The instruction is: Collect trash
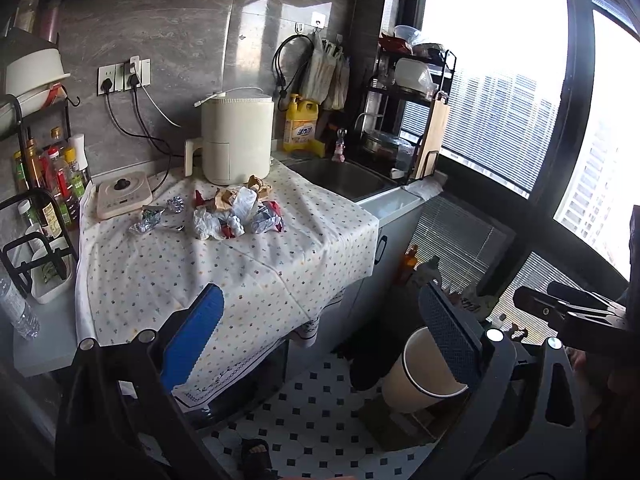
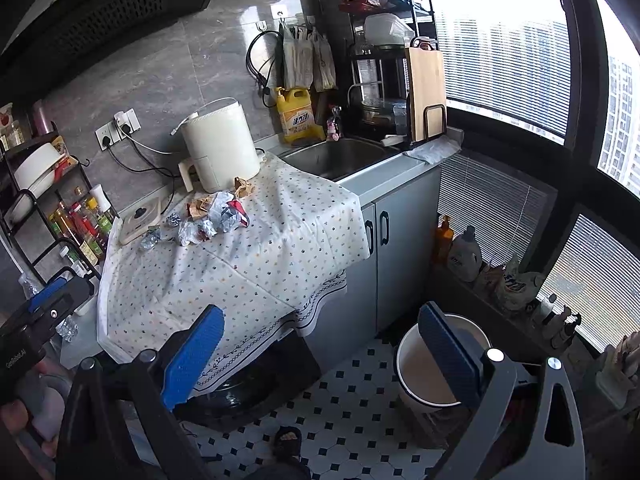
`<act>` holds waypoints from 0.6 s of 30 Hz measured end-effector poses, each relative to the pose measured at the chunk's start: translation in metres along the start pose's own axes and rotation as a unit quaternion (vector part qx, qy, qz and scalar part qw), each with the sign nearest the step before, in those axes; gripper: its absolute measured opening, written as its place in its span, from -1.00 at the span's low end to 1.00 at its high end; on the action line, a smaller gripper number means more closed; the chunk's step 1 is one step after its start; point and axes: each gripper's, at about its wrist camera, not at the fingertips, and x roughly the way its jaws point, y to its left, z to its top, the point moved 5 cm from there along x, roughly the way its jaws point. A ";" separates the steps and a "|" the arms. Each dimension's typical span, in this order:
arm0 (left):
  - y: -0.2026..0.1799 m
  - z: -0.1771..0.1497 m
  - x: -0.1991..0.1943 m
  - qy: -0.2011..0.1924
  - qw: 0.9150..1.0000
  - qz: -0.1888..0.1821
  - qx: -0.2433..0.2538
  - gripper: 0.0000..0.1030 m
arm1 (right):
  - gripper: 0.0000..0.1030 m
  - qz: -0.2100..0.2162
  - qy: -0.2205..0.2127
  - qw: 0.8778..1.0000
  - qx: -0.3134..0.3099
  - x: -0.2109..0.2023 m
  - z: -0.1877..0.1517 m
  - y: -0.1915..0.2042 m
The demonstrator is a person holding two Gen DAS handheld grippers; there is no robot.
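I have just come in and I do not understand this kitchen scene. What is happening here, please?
A person holds a claw in each hand, and both the left claw and the right claw are open and empty, held back from the counter. A pile of crumpled wrappers and some foil bits lie untouched on the dotted tablecloth, in front of the white appliance. A trash bin stands on the floor by the cabinet. No trash is collected yet.

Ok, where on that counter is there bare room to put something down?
The near half of the white dotted tablecloth, from the crumpled wrapper pile to the front edge, is bare. Behind the pile it is crowded: the cream air fryer and the small white cooktop, with a bottle rack alongside.
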 end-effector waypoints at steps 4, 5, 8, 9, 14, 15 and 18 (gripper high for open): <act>0.001 -0.002 0.000 -0.001 1.000 0.000 0.000 0.88 | 0.85 0.000 0.001 1.000 0.001 0.001 -0.001 0.000; 0.002 -0.002 0.000 0.000 1.000 0.000 0.000 0.88 | 0.85 0.000 0.001 1.000 0.001 0.001 -0.001 0.000; 0.003 -0.002 0.000 0.000 1.000 0.001 -0.002 0.88 | 0.85 0.001 0.001 1.000 0.000 0.001 -0.001 0.001; 0.004 -0.002 0.000 0.001 1.000 0.002 -0.004 0.88 | 0.85 0.001 0.002 1.000 -0.001 0.002 -0.001 0.001; 0.006 0.001 0.003 0.003 1.000 0.005 -0.012 0.88 | 0.85 0.005 0.007 1.000 -0.002 0.009 0.002 0.004; 0.006 0.001 0.004 0.003 1.000 0.006 -0.011 0.88 | 0.85 0.006 0.007 1.000 -0.001 0.012 0.003 0.005; 0.011 0.004 0.009 0.006 1.000 0.014 -0.011 0.88 | 0.85 0.010 0.013 1.000 -0.001 0.022 0.007 0.010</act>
